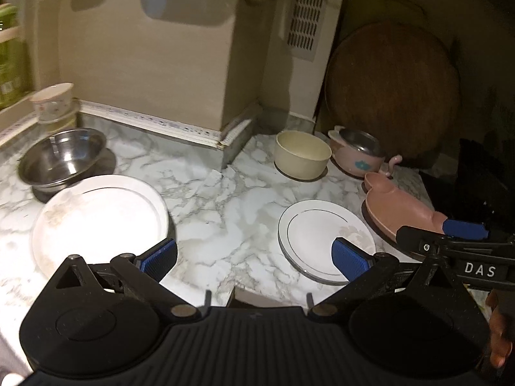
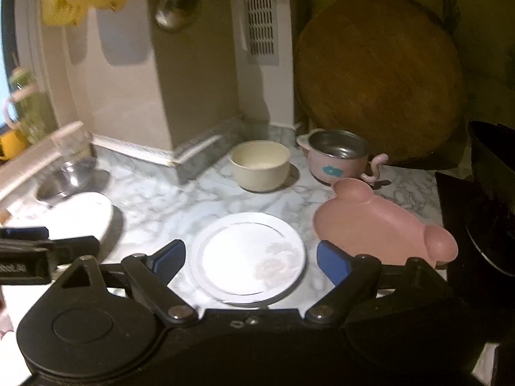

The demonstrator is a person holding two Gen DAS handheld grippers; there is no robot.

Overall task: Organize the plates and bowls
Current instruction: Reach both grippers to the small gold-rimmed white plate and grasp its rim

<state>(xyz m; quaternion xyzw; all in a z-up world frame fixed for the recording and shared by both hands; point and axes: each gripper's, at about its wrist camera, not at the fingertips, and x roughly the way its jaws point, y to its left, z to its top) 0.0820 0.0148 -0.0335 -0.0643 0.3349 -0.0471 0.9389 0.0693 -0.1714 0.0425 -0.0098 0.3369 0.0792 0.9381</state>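
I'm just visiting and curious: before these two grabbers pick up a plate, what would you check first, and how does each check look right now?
1. Right gripper open: ok, jaws wide, nothing between the pads.
2. Left gripper open: ok, empty.
3. Small plate reachable: ok, it lies flat just ahead of the right gripper, nothing on it.
4. Large plate free: ok, it lies flat beside the steel bowl; whether they touch, cannot tell.
5. Pink dish clear of the small plate: ok, a strip of counter shows between them.
6. Plates clean: cannot tell, faint marks may be pattern.
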